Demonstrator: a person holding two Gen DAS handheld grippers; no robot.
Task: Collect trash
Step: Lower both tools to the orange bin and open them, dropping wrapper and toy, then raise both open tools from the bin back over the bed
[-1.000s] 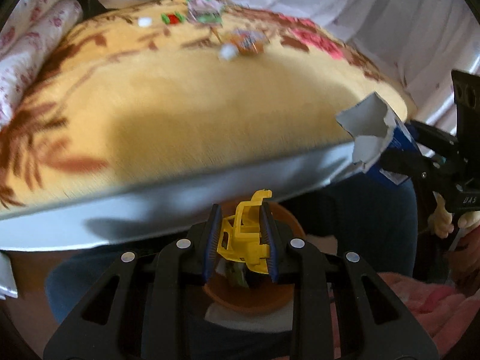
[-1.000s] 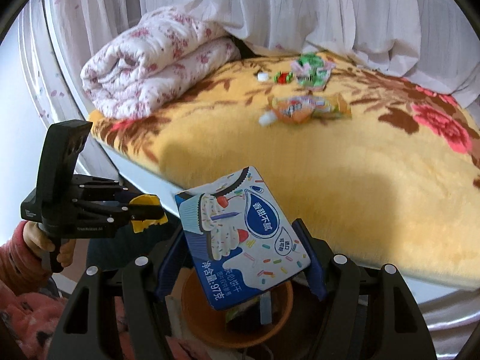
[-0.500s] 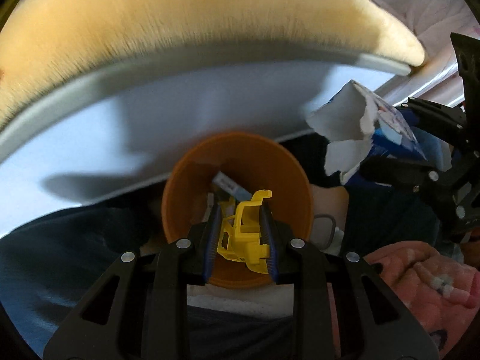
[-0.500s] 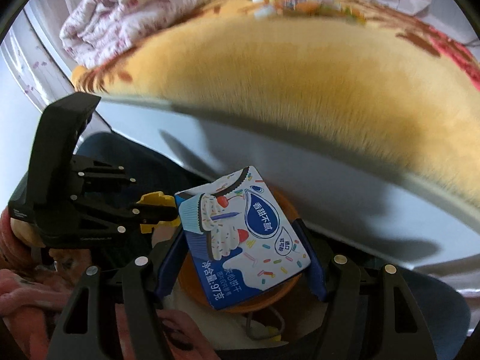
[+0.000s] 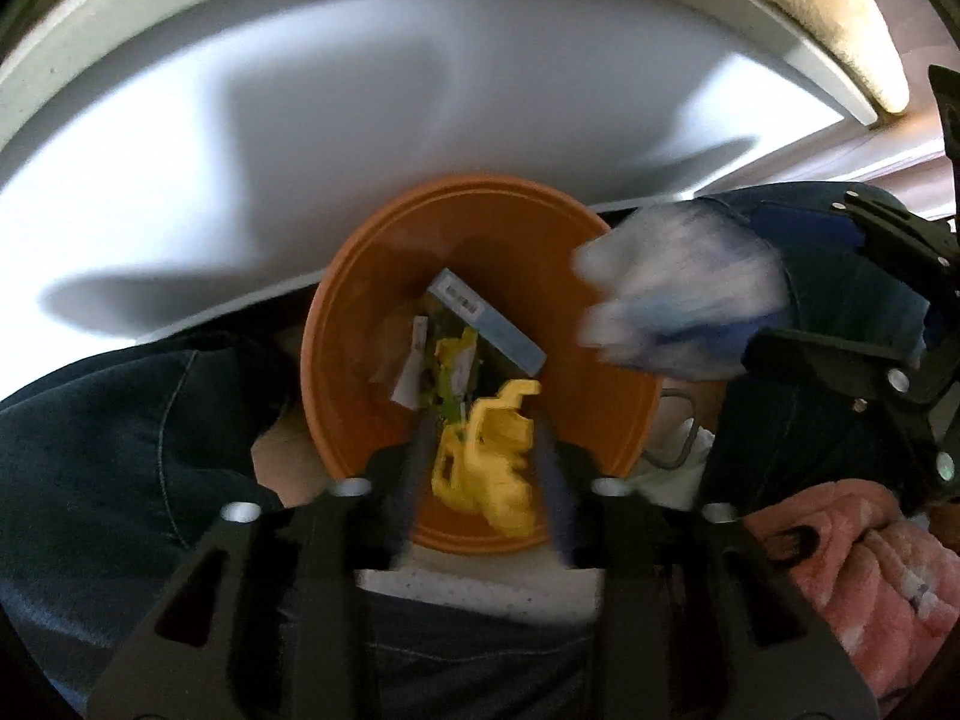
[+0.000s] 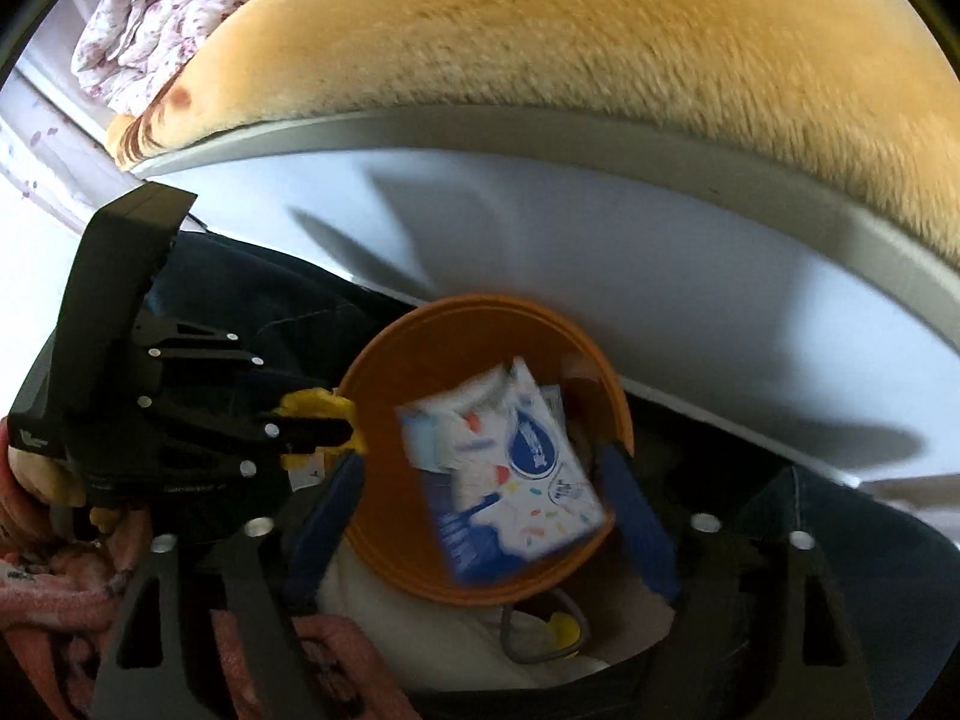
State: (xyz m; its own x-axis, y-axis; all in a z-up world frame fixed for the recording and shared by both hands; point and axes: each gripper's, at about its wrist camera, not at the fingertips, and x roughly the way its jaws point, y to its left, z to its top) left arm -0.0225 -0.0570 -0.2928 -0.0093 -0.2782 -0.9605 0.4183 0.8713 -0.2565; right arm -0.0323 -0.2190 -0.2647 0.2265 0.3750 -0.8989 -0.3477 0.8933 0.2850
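1. The left claw (image 5: 483, 462) hangs right over the orange bin (image 5: 318, 372). Its two fingers look a little parted, so it seems to be letting go.
2. The yellow plastic piece (image 5: 492, 480) sits between those fingers, with thin gaps at its sides. It is above the bin, not down in it yet.
3. The bin stands on the floor, close to the side of the bed (image 6: 600, 48). Some trash (image 5: 486, 324) lies at the bottom, so part of the job looks done.
4. The blue and white snack box (image 6: 510, 474) is blurry and tilted over the mouth of the bin. I think it is falling in.
5. The right claw (image 6: 483, 468) is spread wide, and its fingers do not touch the box. It grips nothing.
6. What is left: both pieces need to land inside the bin. The top of the bed is out of sight here, so I cannot tell if more trash waits up there.
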